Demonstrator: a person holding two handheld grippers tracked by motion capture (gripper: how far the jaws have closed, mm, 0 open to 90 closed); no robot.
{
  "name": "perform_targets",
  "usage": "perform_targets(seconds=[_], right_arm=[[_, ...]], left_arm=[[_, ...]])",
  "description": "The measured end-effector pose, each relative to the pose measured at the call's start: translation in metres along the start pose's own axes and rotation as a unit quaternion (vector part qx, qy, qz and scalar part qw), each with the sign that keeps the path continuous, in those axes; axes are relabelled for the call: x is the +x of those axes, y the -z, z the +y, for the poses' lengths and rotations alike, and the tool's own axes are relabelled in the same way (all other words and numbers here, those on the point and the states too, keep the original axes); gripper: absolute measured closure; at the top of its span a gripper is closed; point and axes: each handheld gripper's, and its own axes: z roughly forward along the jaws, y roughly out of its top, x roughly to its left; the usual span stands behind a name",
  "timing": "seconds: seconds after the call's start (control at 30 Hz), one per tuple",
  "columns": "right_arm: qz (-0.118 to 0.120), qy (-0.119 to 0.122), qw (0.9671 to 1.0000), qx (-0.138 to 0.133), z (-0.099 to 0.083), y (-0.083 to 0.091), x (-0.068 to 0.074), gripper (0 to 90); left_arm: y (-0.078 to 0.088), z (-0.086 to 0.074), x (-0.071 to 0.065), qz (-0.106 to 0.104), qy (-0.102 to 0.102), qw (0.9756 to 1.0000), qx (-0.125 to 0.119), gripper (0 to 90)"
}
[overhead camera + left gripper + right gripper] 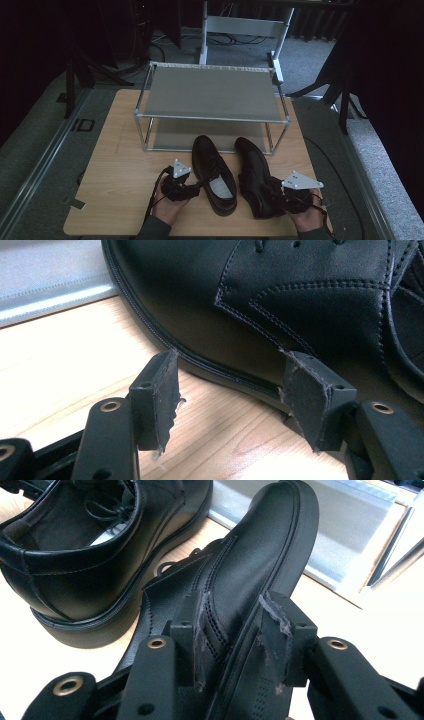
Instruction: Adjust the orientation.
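Two black leather lace-up shoes stand side by side on the wooden table (125,170), toes toward a shoe rack. The left shoe (215,175) sits flat. My left gripper (195,187) is open beside its outer side. In the left gripper view the left gripper (230,360) has bare table between its pads, and the left shoe (300,300) with its sole edge lies just beyond them. My right gripper (235,600) is shut on the rear side of the right shoe (250,555), one pad on the leather and one at the sole edge. From above, the right gripper (279,196) hides that shoe's (255,170) heel.
A two-shelf metal shoe rack (210,92) stands at the table's far half, both grey shelves bare; its lower shelf (345,535) lies right ahead of the toes. Bare wood spreads left of the left hand. Grey carpet, stand legs and cables surround the table.
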Motion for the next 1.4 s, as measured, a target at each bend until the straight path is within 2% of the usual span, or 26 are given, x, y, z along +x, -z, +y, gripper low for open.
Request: perform_targets(seconds=[0.2, 0.23, 0.33, 0.53, 0.6, 0.77, 0.93, 1.1, 1.17, 1.23, 1.4], right_arm=[[-0.008, -0.007, 0.9999, 0.005, -0.003, 0.000, -0.005, 61.8], [-0.017, -0.007, 0.9998, 0.007, -0.005, 0.000, -0.006, 61.5], [-0.023, -0.019, 0.9996, 0.002, -0.007, 0.003, -0.010, 62.4], [-0.036, -0.026, 0.9990, 0.001, -0.007, 0.006, -0.015, 63.7], [-0.048, -0.031, 0.9984, -0.001, -0.008, 0.008, -0.018, 64.5], [-0.094, -0.045, 0.9945, 0.009, -0.011, 0.013, -0.029, 66.9], [-0.103, -0.066, 0.9924, 0.017, -0.016, 0.013, -0.041, 66.3], [-0.133, -0.096, 0.9856, 0.042, -0.024, 0.009, -0.056, 68.3], [-0.133, -0.111, 0.9838, 0.046, -0.029, 0.007, -0.063, 68.6], [-0.126, -0.121, 0.9837, 0.042, -0.032, 0.007, -0.067, 68.4], [-0.140, -0.114, 0.9826, 0.045, -0.031, 0.007, -0.068, 62.6]], left_arm=[[0.000, 0.000, 0.001, -0.003, 0.002, 1.0000, 0.001, 40.0], [0.000, 0.000, 0.001, -0.002, 0.002, 1.0000, 0.002, 40.0], [-0.001, 0.000, 0.001, -0.002, 0.003, 1.0000, 0.002, 40.0], [-0.001, 0.001, 0.002, -0.002, 0.003, 1.0000, 0.002, 40.1], [-0.001, 0.001, 0.002, -0.002, 0.002, 1.0000, 0.003, 40.4], [-0.002, 0.001, 0.004, -0.004, 0.005, 1.0000, 0.001, 40.9], [-0.004, 0.003, 0.005, -0.004, 0.005, 1.0000, 0.003, 41.2], [-0.007, 0.004, 0.010, 0.000, 0.008, 1.0000, 0.006, 41.2], [-0.008, 0.004, 0.011, 0.004, 0.009, 0.9999, 0.009, 41.8], [-0.010, 0.004, 0.011, 0.004, 0.008, 0.9999, 0.012, 42.2], [-0.011, 0.004, 0.012, 0.004, 0.008, 0.9999, 0.011, 42.3]])
